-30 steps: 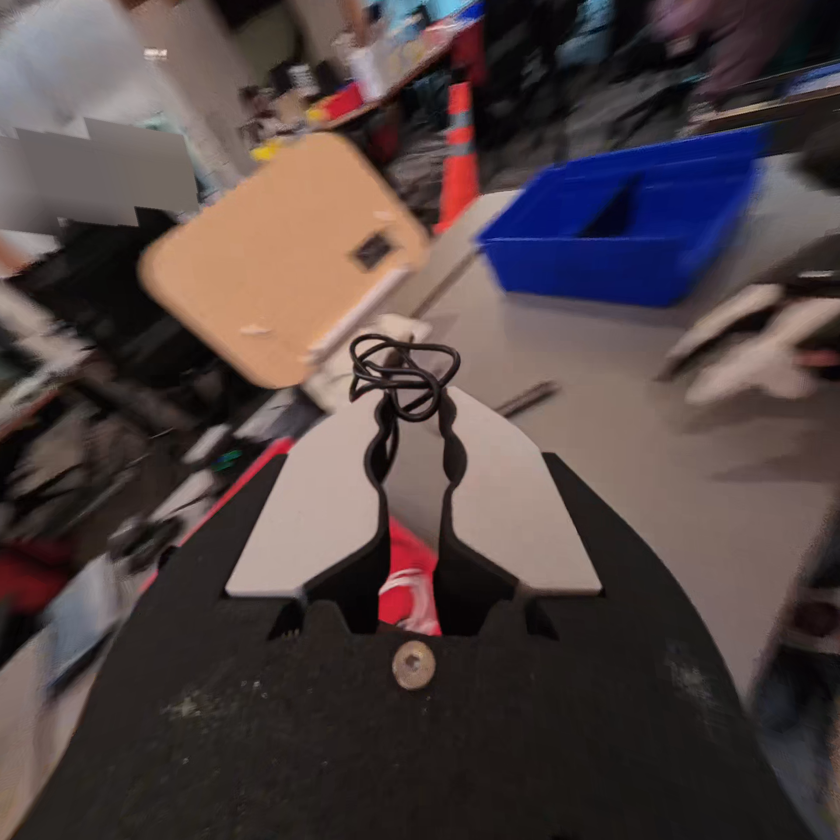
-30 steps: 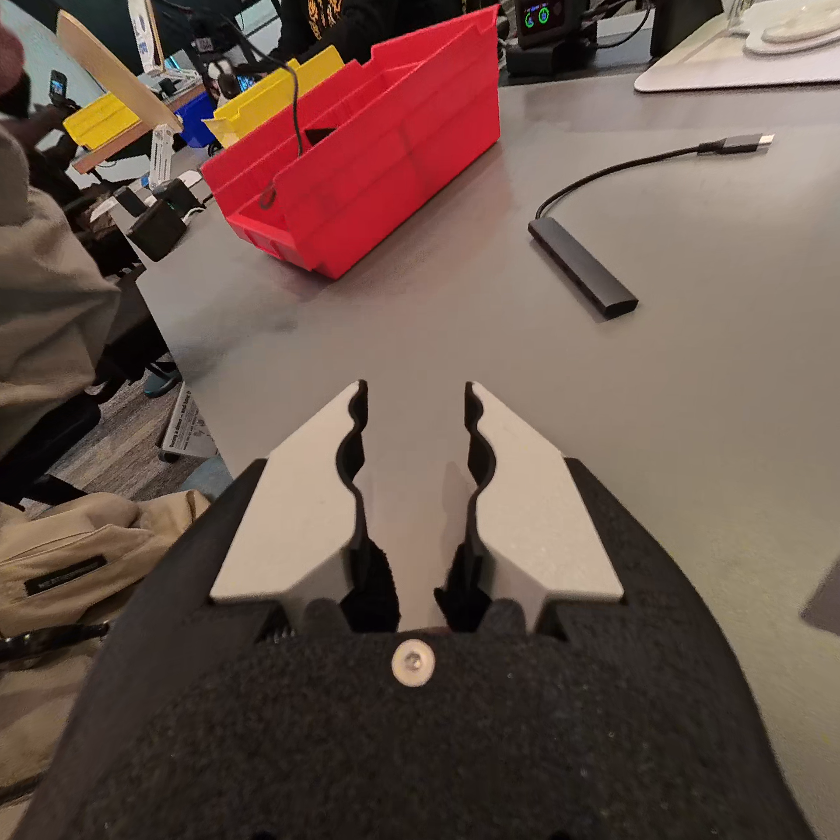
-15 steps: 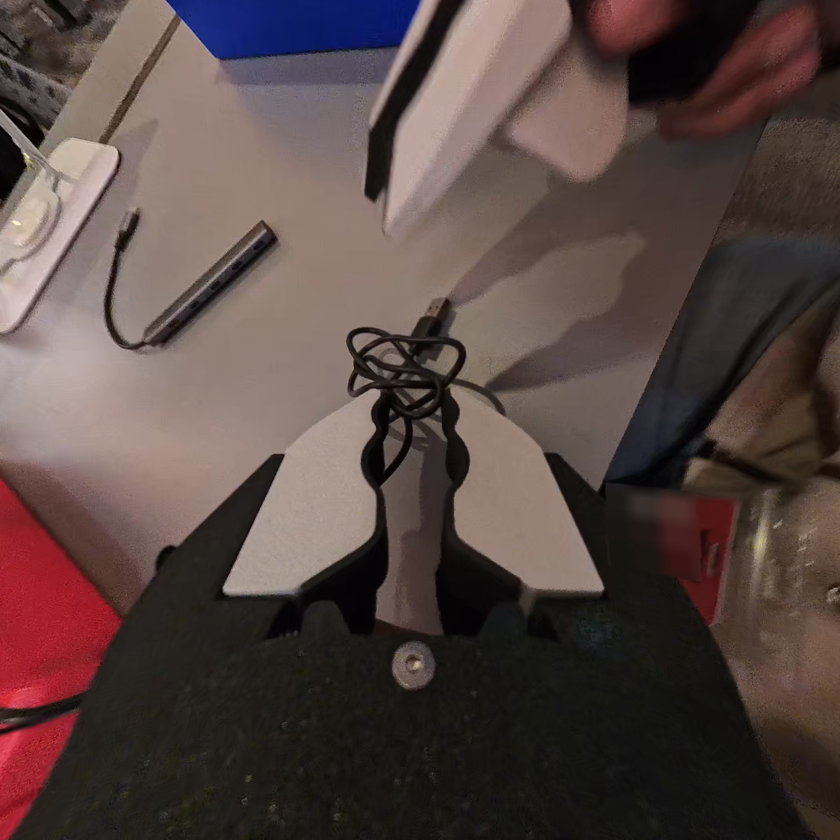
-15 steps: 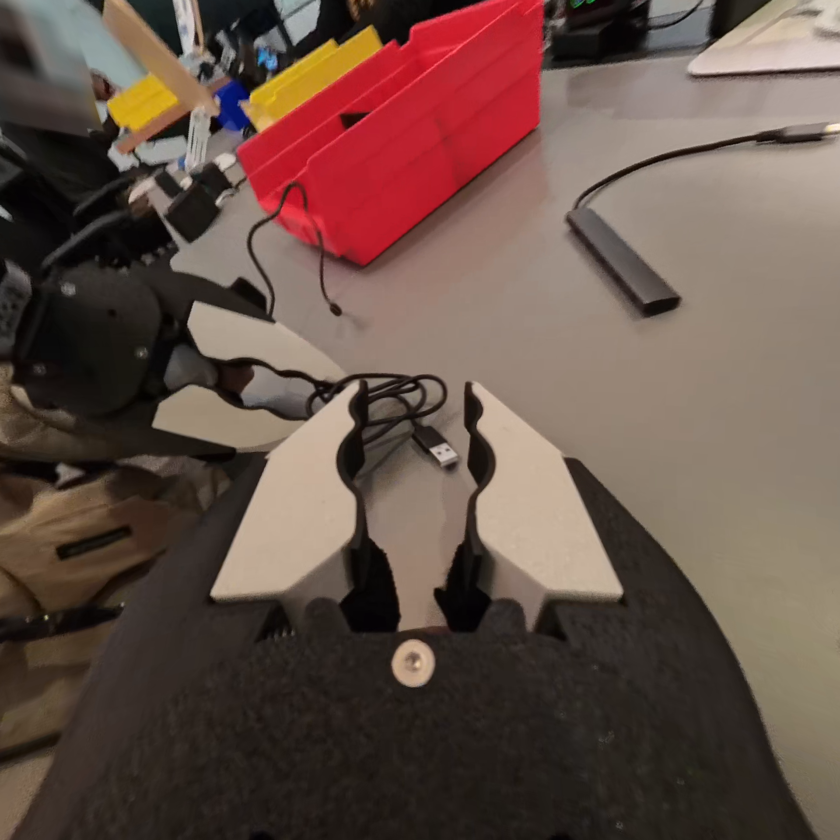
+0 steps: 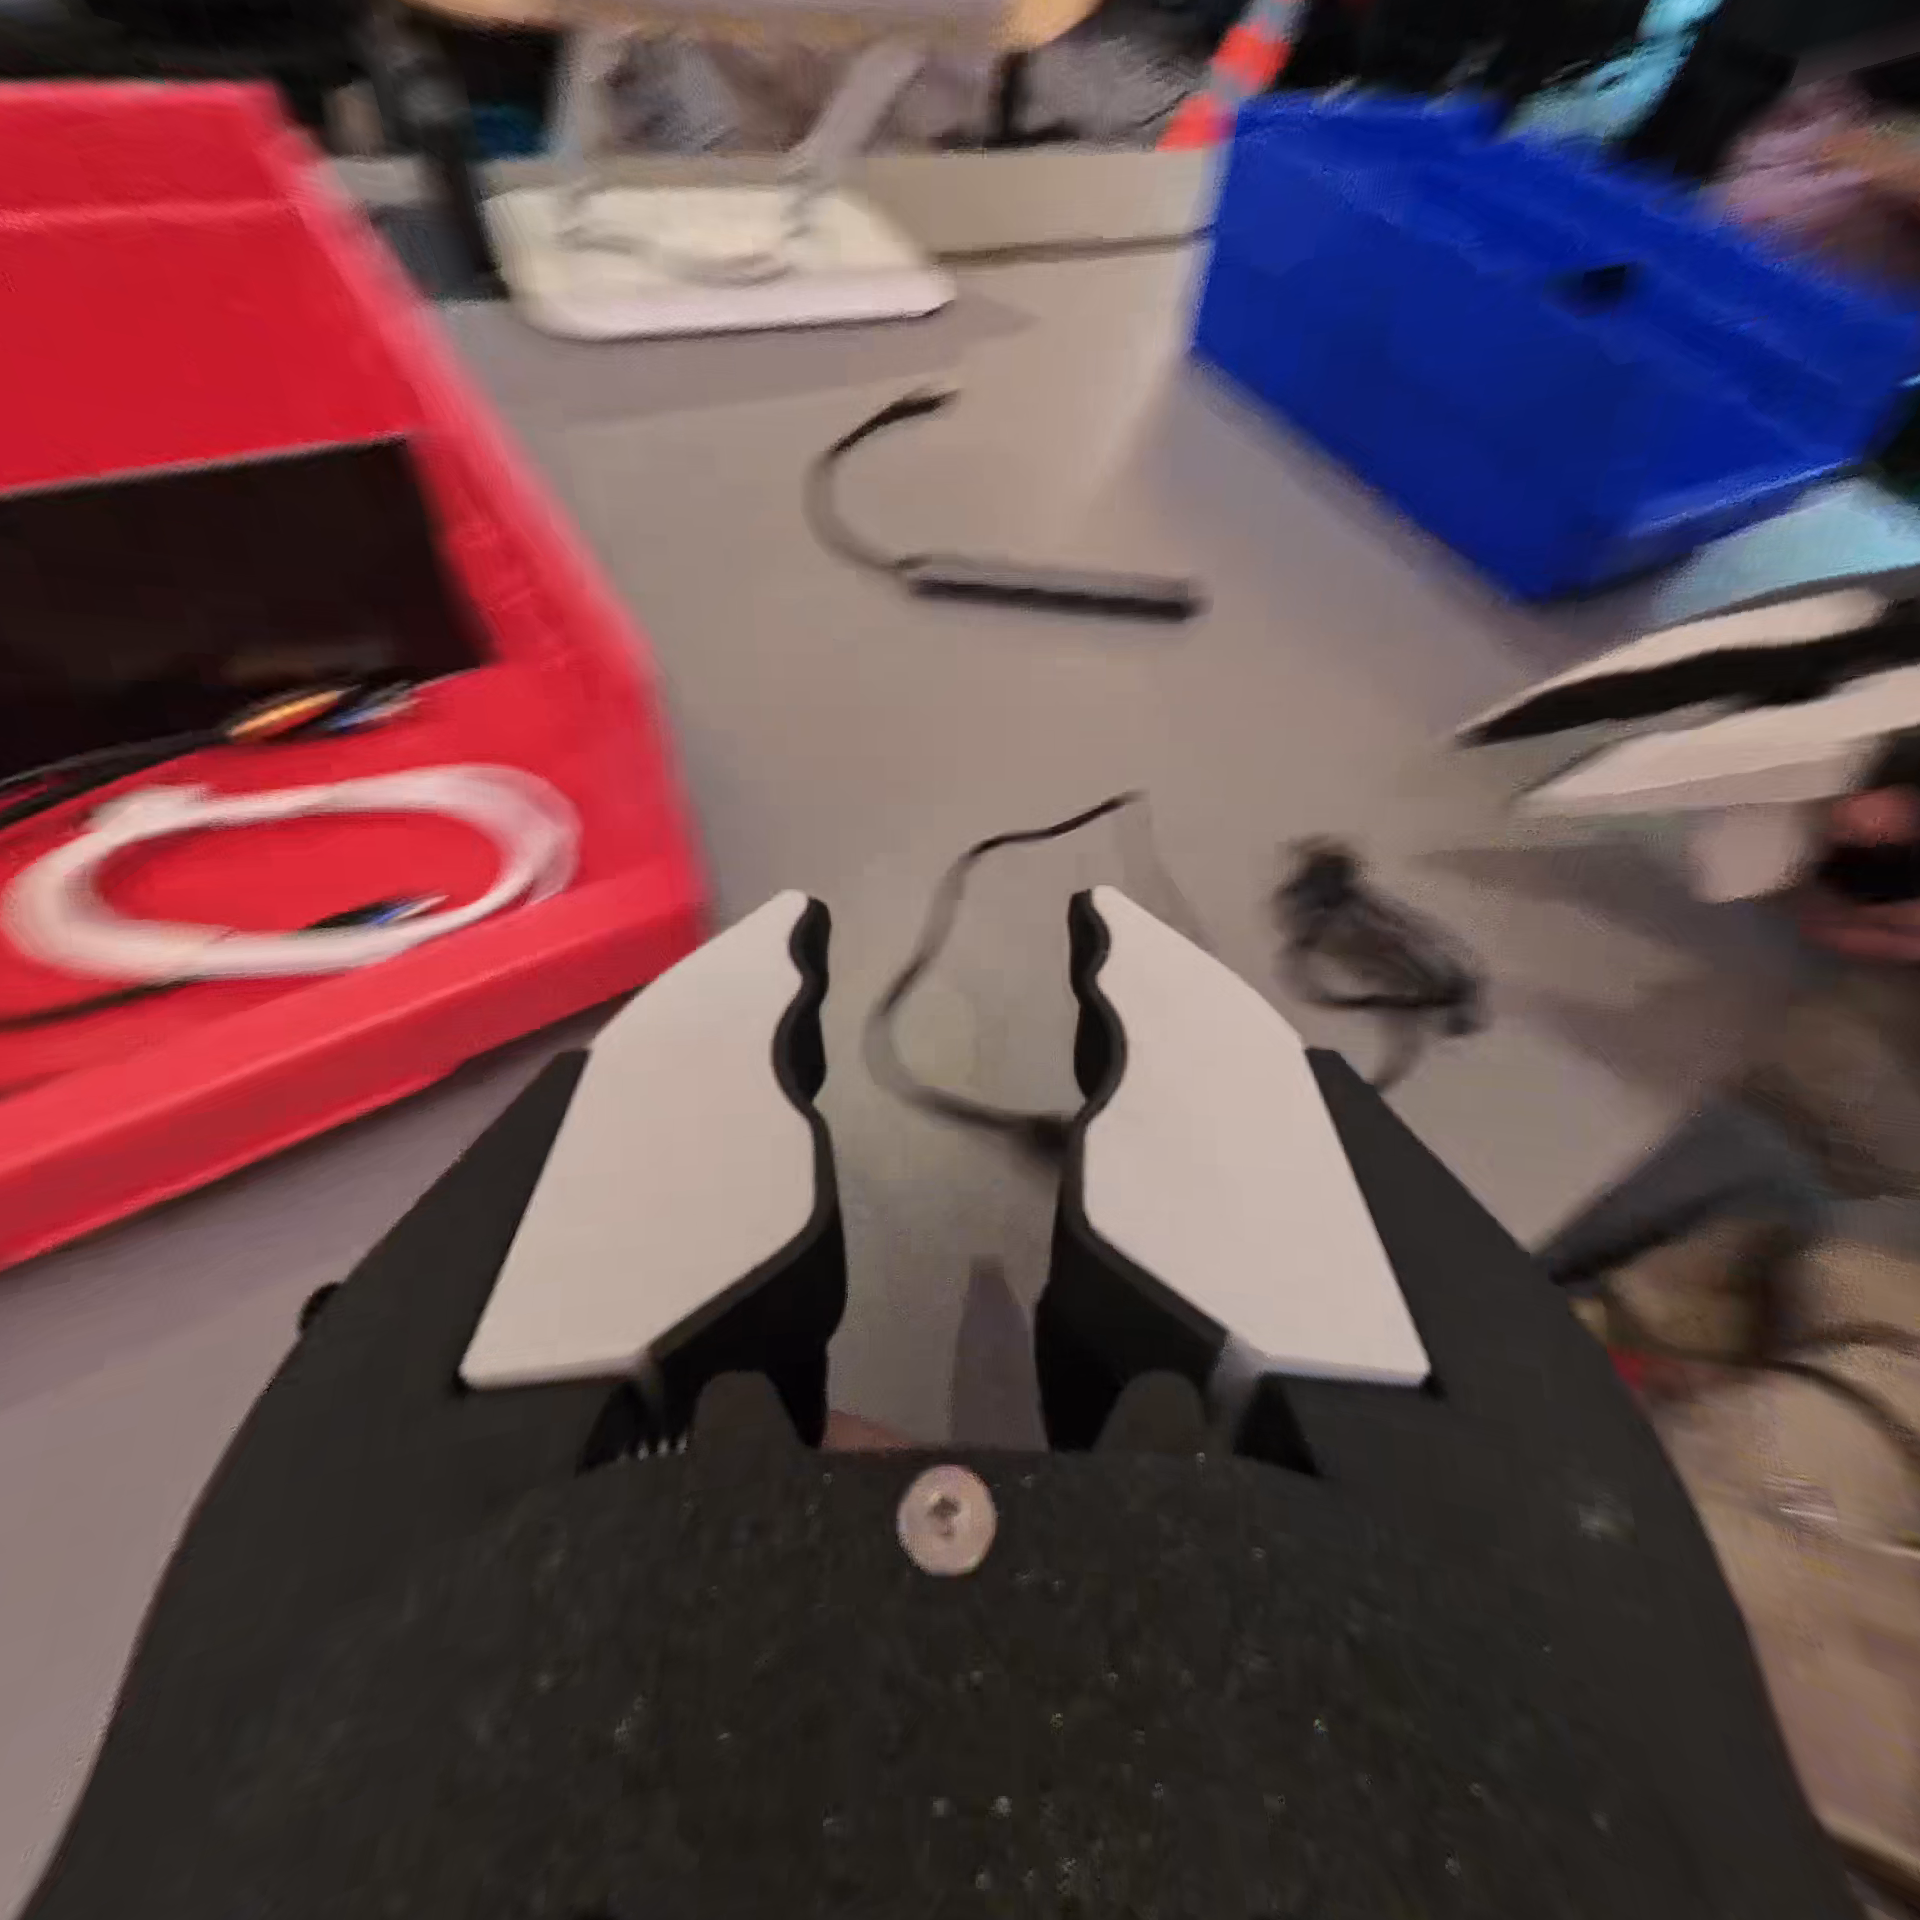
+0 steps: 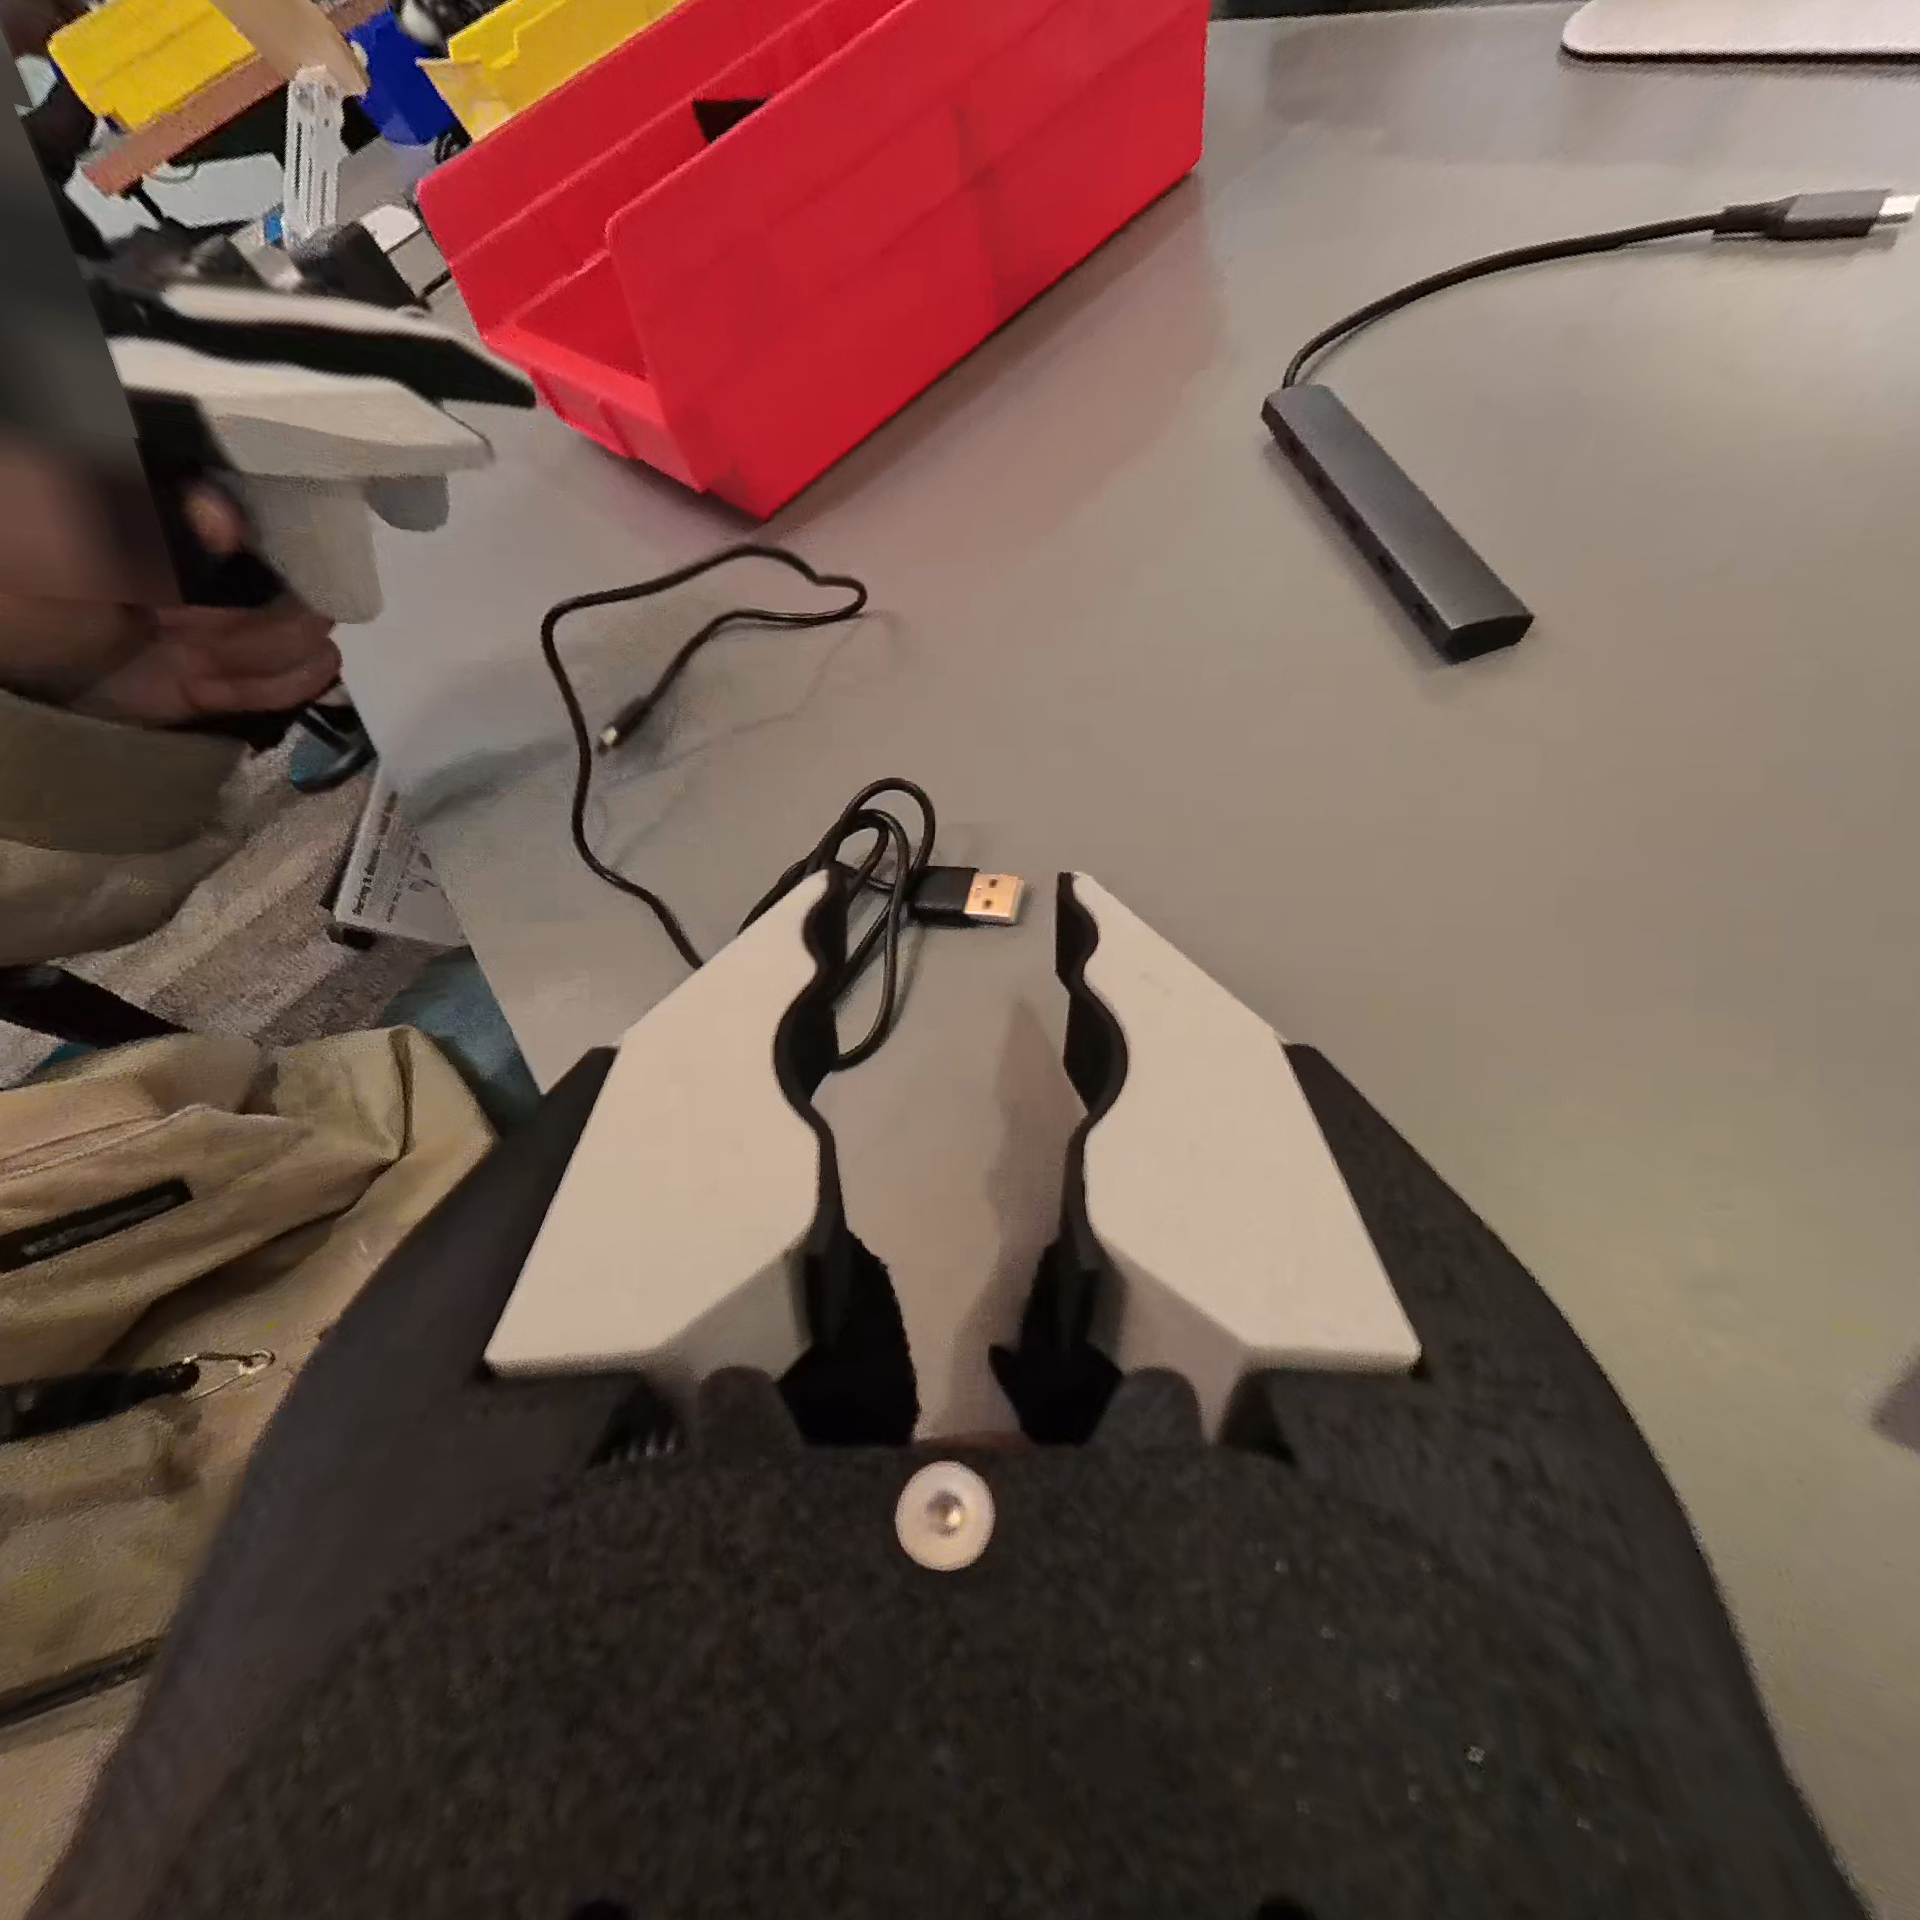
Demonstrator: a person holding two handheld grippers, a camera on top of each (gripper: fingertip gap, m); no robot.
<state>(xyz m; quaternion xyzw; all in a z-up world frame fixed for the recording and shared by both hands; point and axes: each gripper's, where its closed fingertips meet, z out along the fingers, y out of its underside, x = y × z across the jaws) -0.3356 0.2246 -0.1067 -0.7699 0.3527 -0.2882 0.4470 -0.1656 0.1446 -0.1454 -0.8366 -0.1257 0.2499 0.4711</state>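
A thin black USB cable point(image 6: 569, 717) lies loose on the grey table point(image 6: 1507, 987), its silver-tipped plug point(image 6: 977, 896) and a small coil point(image 6: 883, 831) right at my right gripper's point(image 6: 945, 883) tips. That gripper is open and empty, low over the table. My left gripper point(image 5: 945, 912) is open and empty; a stretch of the cable point(image 5: 881, 1023) lies on the table between its fingers. The left wrist view is blurred. The left gripper also shows in the right wrist view point(image 6: 312, 416), held by a hand at the table's left edge.
A red bin point(image 6: 831, 239) stands at the far left; in the left wrist view point(image 5: 582, 727) it holds a white coiled cable point(image 5: 281, 873). A dark USB hub point(image 6: 1392, 520) with its lead lies at the right. A blue bin point(image 5: 1538, 343) stands beyond. Beige fabric point(image 6: 187, 1195) hangs past the table's left edge. My left tips are about 25 cm from the dark USB hub point(image 6: 1392, 520), my right tips only 15 cm. It turns up in the left wrist view point(image 5: 1091, 584) as well.
My left gripper opened and let the black cable drop onto the table, then swung toward the red bin. My right gripper stayed open and edged up to the cable's plug.
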